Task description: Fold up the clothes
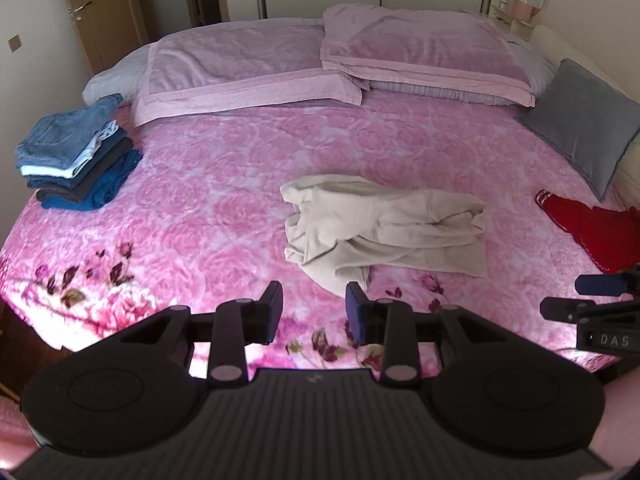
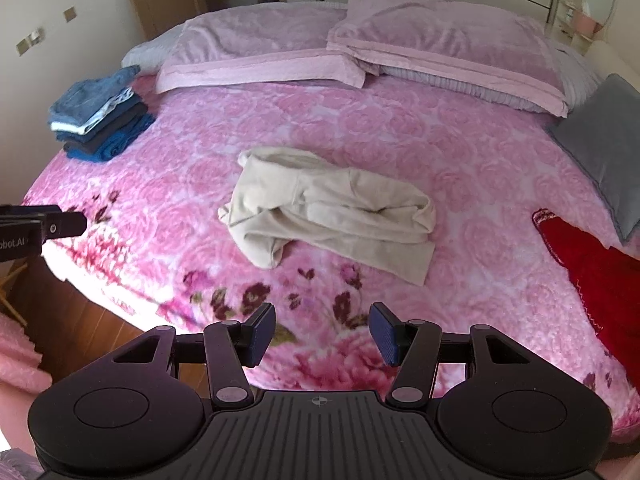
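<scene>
Left gripper: we held the left gripper [image 1: 314, 306] above the near edge of the bed, its jaws parted with nothing between them; the blue pads [image 1: 354, 312] hung just short of the nearest fold of cloth.
Right gripper: our right gripper [image 2: 322, 334] stood wider apart, also empty, over the flowered near border of the blanket.
Cream garment: the crumpled cream garment [image 1: 380, 220] lay unfolded near the middle of the bed, just beyond both grippers, one end bunched at the left and the rest trailing right.
Folded stack: a pile of folded jeans and blue clothes [image 1: 76, 152] sat at the far left of the bed, well apart from the cream garment.
Red garment: a red knitted piece [image 2: 588, 264] lay at the right edge, near the grey cushion [image 1: 580, 128].
Bed: we worked over a pink rose-patterned blanket [image 1: 224, 184], with two pink pillows [image 1: 248, 68] across the far end.
Room: a wooden door [image 1: 96, 4] stood at the far left, behind the bed.
</scene>
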The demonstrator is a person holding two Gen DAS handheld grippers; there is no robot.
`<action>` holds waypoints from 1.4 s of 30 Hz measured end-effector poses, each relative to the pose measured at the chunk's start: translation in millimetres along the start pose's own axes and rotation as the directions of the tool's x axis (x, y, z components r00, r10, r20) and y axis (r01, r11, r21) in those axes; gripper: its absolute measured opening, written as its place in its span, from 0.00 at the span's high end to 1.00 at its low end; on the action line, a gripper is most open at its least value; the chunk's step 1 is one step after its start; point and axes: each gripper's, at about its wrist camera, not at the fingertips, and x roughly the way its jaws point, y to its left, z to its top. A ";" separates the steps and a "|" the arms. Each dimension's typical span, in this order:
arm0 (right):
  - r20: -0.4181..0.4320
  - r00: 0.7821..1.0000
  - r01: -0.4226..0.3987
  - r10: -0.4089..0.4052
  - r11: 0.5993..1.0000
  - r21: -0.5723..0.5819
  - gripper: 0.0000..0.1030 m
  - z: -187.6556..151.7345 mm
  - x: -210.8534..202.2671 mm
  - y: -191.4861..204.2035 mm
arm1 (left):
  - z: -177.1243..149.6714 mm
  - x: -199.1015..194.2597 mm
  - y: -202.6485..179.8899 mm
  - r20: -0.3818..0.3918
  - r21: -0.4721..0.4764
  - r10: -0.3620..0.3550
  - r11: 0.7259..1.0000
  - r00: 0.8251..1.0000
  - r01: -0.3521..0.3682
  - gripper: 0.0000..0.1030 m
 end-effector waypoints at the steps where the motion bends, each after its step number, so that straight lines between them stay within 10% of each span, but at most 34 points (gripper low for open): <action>1: 0.005 1.000 0.006 -0.006 1.000 0.011 0.46 4.4 3.8 0.8 | 5.1 5.3 7.1 0.002 0.003 -0.002 1.000 1.000 0.002 0.71; 10: 0.064 0.988 0.135 -0.142 0.986 0.098 0.46 44.1 44.4 3.9 | 54.4 71.7 89.2 0.002 0.052 -0.023 0.998 1.000 0.023 0.71; 21: -0.013 0.967 0.252 -0.253 0.952 0.177 0.46 56.6 105.6 28.0 | 80.3 163.7 136.0 -0.058 0.190 -0.216 0.956 0.975 0.223 0.71; 34: -0.027 0.950 0.307 -0.310 0.947 -0.090 0.46 55.7 218.8 28.2 | 42.5 268.7 166.9 -0.161 0.099 -0.254 0.957 0.954 0.271 0.71; 42: 0.177 0.925 0.379 -0.336 0.802 -0.461 0.33 79.6 291.1 26.5 | 19.4 309.9 158.5 -0.168 0.072 -0.224 0.968 0.960 0.238 0.71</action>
